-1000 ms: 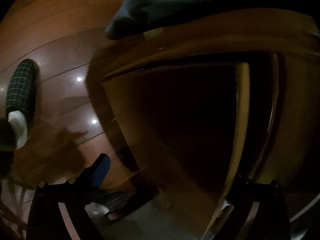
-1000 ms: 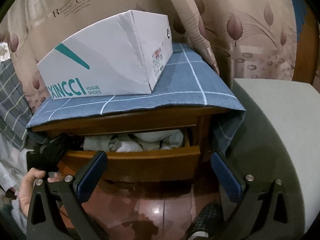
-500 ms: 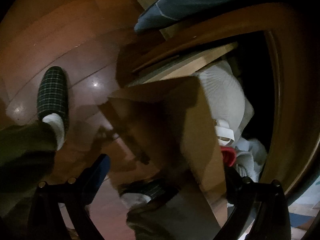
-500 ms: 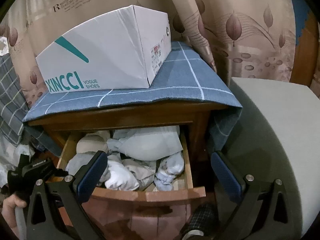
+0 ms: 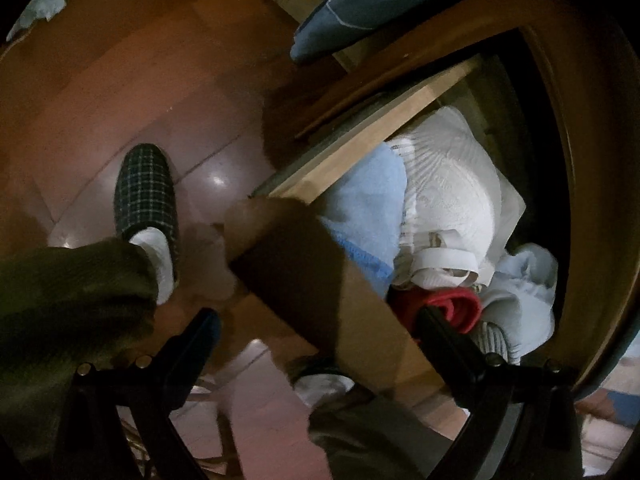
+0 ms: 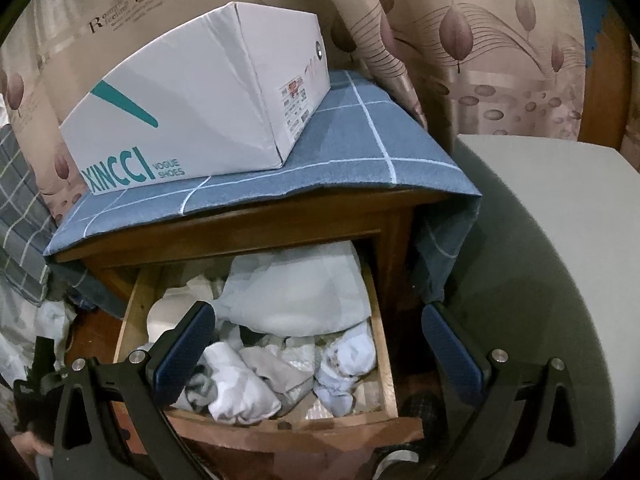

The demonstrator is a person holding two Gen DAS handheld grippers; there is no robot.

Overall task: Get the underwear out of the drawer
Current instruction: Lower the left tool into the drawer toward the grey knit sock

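The wooden drawer [image 6: 280, 428] of the nightstand stands pulled out and is full of folded and rolled clothes. A large white folded piece [image 6: 296, 296] lies at the back, with a pale blue bundle [image 6: 348, 364] and a white roll [image 6: 236, 392] in front. My right gripper [image 6: 320, 352] hovers open just above them, touching nothing. My left gripper [image 5: 316, 328] is open and straddles the drawer's front panel [image 5: 312, 280], one finger inside beside a red garment [image 5: 452, 308]. White underwear with a waistband [image 5: 448, 200] and a light blue cloth [image 5: 368, 196] lie beyond it.
A white shoe box [image 6: 192, 120] sits on the blue checked cloth [image 6: 360, 152] covering the nightstand top. A pale cushioned surface [image 6: 560, 280] is close on the right, a curtain [image 6: 500, 40] behind. The person's plaid slipper [image 5: 146, 192] and green trouser leg [image 5: 60, 300] stand on the wooden floor.
The drawer has slid from nearly closed to far out, drawn by my left gripper on its front panel. My right gripper has come lower and closer over the clothes.
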